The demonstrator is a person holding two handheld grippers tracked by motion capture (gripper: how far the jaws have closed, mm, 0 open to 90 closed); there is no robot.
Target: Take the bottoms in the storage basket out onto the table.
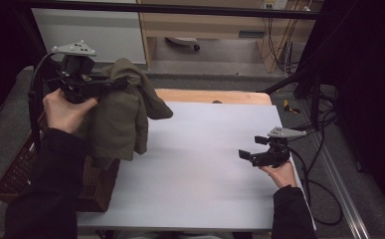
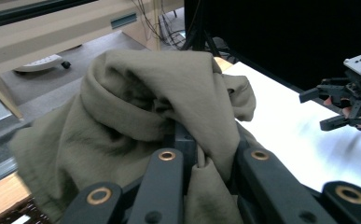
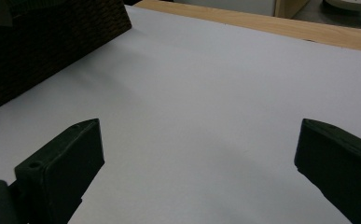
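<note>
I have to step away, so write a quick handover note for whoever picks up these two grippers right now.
Left gripper: shut on the olive garment, held up in the air over the table's left edge, cloth hanging bunched above the wicker basket.
Right gripper: open, holding nothing, low over the white table at its right side.
Done: garment lifted.
Left, probably: bring the garment onto the table and take hold with the right fingers to spread or fold it.
</note>
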